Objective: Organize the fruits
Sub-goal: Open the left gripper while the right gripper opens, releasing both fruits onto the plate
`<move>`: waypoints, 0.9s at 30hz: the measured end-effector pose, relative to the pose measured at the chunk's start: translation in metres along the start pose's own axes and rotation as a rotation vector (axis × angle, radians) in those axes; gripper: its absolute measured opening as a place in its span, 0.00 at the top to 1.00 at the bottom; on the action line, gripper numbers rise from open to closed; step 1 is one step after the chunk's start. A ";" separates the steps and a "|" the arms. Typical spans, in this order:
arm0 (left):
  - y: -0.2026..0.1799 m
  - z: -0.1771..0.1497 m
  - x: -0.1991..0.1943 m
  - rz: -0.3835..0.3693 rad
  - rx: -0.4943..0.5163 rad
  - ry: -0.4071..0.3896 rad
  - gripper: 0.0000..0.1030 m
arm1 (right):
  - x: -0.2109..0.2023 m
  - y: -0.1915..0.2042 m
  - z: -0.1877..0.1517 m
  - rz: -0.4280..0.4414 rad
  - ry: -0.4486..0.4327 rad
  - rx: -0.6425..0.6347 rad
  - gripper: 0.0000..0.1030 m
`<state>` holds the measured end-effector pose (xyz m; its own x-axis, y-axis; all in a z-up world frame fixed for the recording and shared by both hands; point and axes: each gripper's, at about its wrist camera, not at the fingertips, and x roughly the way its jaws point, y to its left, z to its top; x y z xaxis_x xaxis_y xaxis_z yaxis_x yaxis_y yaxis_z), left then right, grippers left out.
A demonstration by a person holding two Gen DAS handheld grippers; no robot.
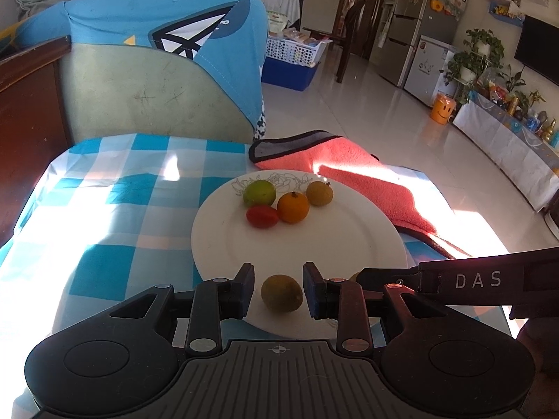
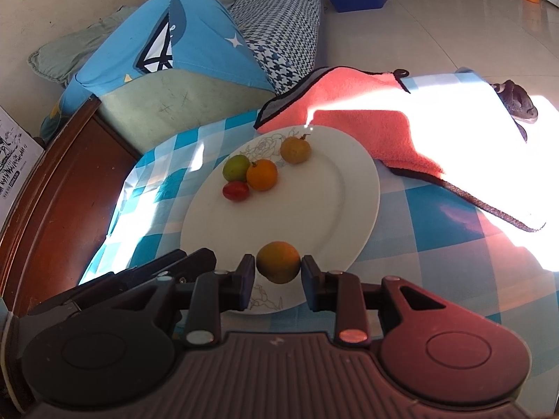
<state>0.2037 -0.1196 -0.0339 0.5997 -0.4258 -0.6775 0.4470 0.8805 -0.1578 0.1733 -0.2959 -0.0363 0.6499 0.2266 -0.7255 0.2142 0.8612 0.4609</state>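
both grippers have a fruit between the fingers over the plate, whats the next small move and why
Probably lift both grippers clear of the white plate. The left gripper shows gaps beside its brownish fruit, which rests on the plate. The right gripper barely touches its orange fruit, so both look delivered.

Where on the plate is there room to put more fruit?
The bare middle of the white plate, between the far cluster of green fruit, orange, tomato and yellowish fruit and the near rim, is free. The near rim is crowded by both grippers' fruits.
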 end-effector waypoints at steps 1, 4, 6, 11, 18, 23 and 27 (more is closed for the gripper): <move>0.000 0.001 -0.001 0.005 -0.005 -0.005 0.64 | -0.001 0.000 0.000 -0.002 -0.007 0.003 0.69; 0.002 0.004 -0.006 0.030 -0.026 -0.028 0.53 | -0.004 0.001 0.002 -0.009 -0.031 -0.009 0.69; 0.003 0.006 -0.009 0.040 -0.034 -0.037 0.49 | -0.007 0.003 0.003 -0.009 -0.044 -0.019 0.66; 0.006 0.007 -0.021 0.072 -0.043 -0.067 0.37 | -0.007 0.003 0.002 -0.033 -0.043 -0.038 0.57; 0.006 0.005 -0.039 0.094 -0.050 -0.062 0.24 | -0.008 0.004 -0.004 -0.059 -0.019 -0.045 0.43; 0.012 -0.006 -0.046 0.116 -0.078 -0.034 0.18 | -0.015 0.003 -0.012 -0.062 -0.019 -0.056 0.32; 0.013 -0.017 -0.055 0.158 -0.090 -0.025 0.14 | -0.021 0.006 -0.020 -0.080 -0.028 -0.081 0.23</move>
<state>0.1652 -0.0809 -0.0112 0.6744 -0.2846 -0.6813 0.2852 0.9515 -0.1152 0.1461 -0.2860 -0.0283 0.6532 0.1437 -0.7435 0.2077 0.9102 0.3584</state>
